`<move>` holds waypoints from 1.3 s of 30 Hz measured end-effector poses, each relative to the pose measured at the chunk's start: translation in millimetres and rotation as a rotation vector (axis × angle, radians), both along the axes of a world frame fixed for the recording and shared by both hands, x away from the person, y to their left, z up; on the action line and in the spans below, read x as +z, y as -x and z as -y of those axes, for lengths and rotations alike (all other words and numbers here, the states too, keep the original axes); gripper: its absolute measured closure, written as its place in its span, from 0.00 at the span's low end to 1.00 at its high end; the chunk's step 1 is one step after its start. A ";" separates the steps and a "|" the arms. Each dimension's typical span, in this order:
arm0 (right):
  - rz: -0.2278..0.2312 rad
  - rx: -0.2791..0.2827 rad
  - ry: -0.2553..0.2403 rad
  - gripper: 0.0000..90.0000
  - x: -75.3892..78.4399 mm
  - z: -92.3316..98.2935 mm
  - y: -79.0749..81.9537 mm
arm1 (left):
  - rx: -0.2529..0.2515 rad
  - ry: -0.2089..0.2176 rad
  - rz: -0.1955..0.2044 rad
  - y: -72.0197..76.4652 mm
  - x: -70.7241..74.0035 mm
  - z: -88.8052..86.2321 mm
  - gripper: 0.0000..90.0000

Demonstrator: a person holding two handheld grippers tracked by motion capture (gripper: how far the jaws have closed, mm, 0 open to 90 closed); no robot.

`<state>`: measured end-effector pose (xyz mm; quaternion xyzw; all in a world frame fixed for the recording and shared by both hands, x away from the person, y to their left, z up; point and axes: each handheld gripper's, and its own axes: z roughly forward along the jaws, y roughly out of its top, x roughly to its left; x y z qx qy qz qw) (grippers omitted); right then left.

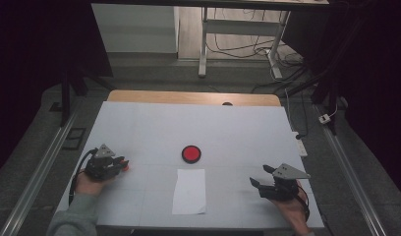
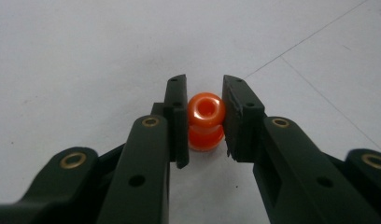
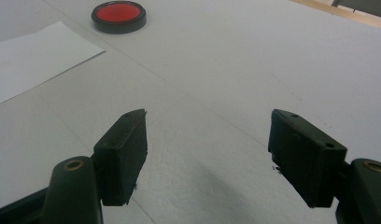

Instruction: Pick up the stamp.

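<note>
- Left gripper (image 2: 205, 116) jaws clamped on a small orange spool-shaped piece (image 2: 206, 122); both pads press its sides in the left gripper view.
- Orange piece stands upright on the white table (image 2: 86, 56), hole facing up, its wider top bulge and lower rim both visible between the pads.
- High view: left gripper (image 1: 121, 164) sits at the table's left side, near the front edge; orange piece (image 1: 125, 166) just shows at its tip.
- Left hand (image 1: 88, 186) wraps the gripper body from below, grey sleeve (image 1: 73, 219) coming in at the bottom-left corner.
- Right gripper (image 1: 260, 176) jaws spread wide, nothing between them; it sits at the table's right side, near the front edge.
- Right gripper view: right gripper (image 3: 207, 140) jaws well apart over bare table surface, thin pencil-like lines crossing the surface under them.
- Right hand (image 1: 292, 209) holds that gripper from behind, grey three-cornered plate on top.
- Red round disc with black rim (image 1: 191, 154) lies near the table's middle, between the two grippers and farther from the person; also at top left of the right gripper view (image 3: 118, 15).
- White paper sheet (image 1: 189, 191) lies flat just in front of the disc, close but not touching; corner of it seen in the right gripper view (image 3: 34, 56).
- Orange piece well apart from the disc and the sheet.
</note>
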<state>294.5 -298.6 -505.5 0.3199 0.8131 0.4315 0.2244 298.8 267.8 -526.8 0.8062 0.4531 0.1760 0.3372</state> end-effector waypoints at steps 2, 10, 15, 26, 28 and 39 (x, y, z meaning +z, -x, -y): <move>0.000 -0.002 -0.001 0.31 0.5 0.0 0.3 | 0.004 0.014 0.013 1.0 1.5 -0.5 0.80; 0.001 -0.001 -0.005 0.31 0.4 0.1 0.1 | 0.000 0.058 0.033 3.5 6.0 -2.5 0.81; 0.004 -0.003 -0.008 0.31 0.6 0.2 0.3 | -0.025 0.100 0.044 6.0 10.3 -1.9 0.80; 0.010 -0.007 -0.013 0.31 0.9 0.6 0.8 | -0.060 0.181 0.065 9.3 19.3 1.9 0.80; 0.010 -0.007 -0.012 0.31 1.1 0.5 1.0 | -0.070 0.187 0.071 10.2 21.8 4.0 0.80; 0.009 -0.009 -0.008 0.31 0.8 -0.2 1.0 | -0.108 0.228 0.075 9.6 26.8 13.0 0.80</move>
